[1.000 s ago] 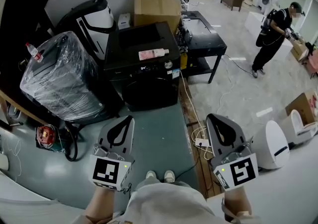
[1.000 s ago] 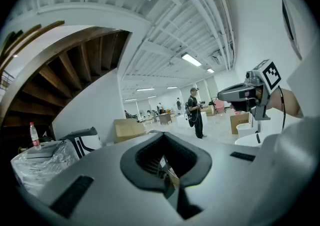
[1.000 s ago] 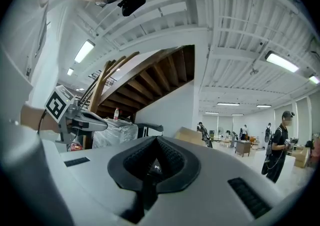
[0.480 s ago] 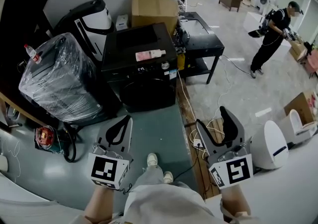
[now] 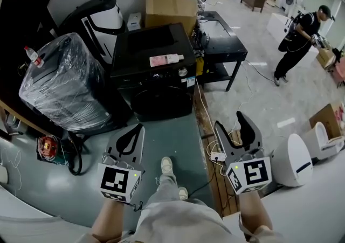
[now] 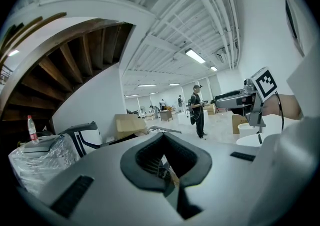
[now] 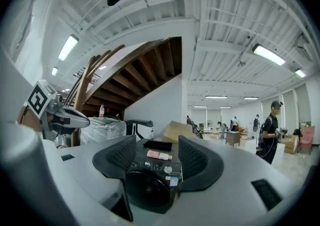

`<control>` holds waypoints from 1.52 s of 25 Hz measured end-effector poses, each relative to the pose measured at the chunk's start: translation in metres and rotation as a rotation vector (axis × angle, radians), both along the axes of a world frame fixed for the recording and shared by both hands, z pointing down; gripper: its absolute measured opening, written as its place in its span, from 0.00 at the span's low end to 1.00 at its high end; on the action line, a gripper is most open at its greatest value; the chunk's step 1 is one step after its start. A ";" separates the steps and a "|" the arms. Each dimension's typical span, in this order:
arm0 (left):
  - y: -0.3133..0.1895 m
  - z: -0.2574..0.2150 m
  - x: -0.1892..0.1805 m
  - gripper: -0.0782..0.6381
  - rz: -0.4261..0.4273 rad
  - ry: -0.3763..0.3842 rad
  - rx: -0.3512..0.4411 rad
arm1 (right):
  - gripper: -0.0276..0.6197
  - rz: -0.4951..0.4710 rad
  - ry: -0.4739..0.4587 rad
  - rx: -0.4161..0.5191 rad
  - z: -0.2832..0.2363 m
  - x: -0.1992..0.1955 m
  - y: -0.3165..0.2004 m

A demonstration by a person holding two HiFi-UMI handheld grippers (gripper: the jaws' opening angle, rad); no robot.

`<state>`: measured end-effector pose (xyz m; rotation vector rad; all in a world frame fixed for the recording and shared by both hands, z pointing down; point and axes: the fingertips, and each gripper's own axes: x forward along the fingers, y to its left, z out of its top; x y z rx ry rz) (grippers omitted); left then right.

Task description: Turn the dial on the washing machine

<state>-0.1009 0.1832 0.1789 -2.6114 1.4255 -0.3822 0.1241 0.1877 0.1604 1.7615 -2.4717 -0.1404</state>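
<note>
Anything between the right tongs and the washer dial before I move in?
Nothing visible does. Only bare green floor lies between the right tongs, empty, jaws closing a little, and the dial on the front of the washing machine. The pink bottle lies on top, behind the dial.

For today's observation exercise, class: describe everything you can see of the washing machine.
The washing machine is a black front-loader standing upright on the floor, its round door shut. Its front carries a small lit display, a silver dial at the right and a sticker. A pink bottle lies on its flat top.
</note>
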 end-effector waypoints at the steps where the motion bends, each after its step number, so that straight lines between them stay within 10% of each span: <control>1: -0.007 0.004 -0.002 0.14 -0.007 -0.008 0.000 | 0.49 0.007 0.007 -0.006 0.004 -0.001 -0.010; 38: -0.334 0.127 -0.061 0.14 -0.044 0.084 -0.151 | 0.50 0.052 0.106 -0.330 0.189 -0.068 -0.376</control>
